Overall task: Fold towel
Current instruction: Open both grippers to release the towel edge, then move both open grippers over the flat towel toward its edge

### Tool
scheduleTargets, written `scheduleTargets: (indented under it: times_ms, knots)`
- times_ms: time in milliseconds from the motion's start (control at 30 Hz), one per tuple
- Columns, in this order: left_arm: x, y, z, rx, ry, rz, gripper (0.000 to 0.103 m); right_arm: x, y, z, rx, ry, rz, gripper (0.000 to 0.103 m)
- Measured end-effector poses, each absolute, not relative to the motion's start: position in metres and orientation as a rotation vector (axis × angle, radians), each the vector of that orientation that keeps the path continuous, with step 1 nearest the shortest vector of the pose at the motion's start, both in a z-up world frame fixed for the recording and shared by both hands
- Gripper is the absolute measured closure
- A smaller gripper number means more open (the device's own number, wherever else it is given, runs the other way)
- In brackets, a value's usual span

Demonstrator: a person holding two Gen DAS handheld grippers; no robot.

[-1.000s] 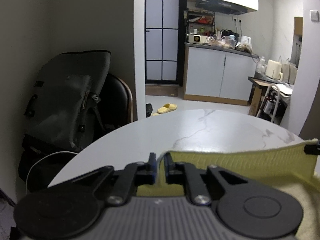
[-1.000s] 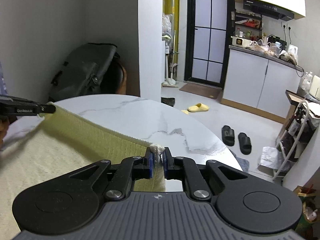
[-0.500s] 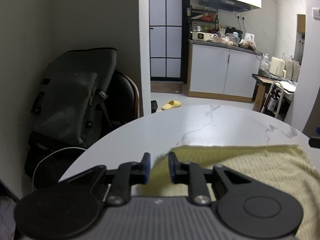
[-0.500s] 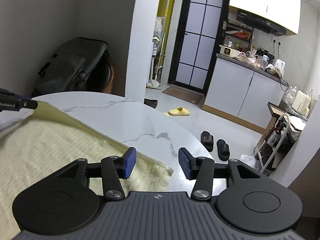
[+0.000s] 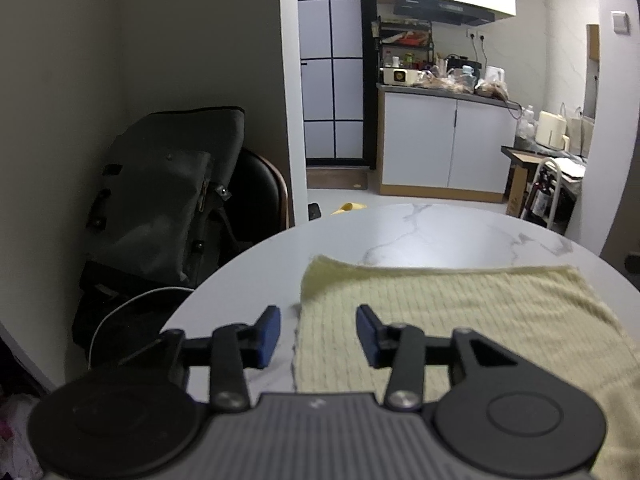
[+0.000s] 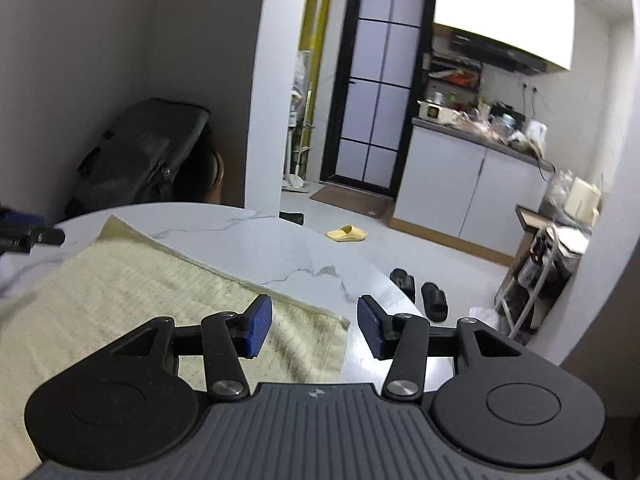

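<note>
The yellow towel (image 5: 460,320) is now lying flat on the marble table (image 5: 420,232), released a moment ago. The left gripper (image 5: 318,334) and right gripper (image 6: 314,326) are both hanging open above its near corners, so this fold seems finished.

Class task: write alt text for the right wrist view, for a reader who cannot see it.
The open right tool hovers over the near corner of a pale yellow woven towel lying flat on a round white marble table. Behind lie a kitchen doorway and slippers on the floor.
</note>
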State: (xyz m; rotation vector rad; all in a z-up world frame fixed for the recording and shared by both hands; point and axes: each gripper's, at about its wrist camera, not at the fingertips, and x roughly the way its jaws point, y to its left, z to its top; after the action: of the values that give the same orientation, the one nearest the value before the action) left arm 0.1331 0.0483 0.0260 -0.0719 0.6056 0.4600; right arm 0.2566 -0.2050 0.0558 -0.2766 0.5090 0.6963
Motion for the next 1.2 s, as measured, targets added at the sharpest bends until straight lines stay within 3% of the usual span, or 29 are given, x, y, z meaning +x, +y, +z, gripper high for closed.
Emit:
scheduleTargets:
  times_ms: [633, 1200]
  knots:
    - [0.063, 0.014, 0.018, -0.164, 0.586, 0.390, 0.050, 0.183, -0.241, 0.069, -0.179, 0.500, 0.713, 0.050]
    - [0.027, -0.011, 0.002, -0.113, 0.506, 0.317, 0.047, 0.139, -0.257, 0.036, -0.178, 0.553, 0.696, 0.050]
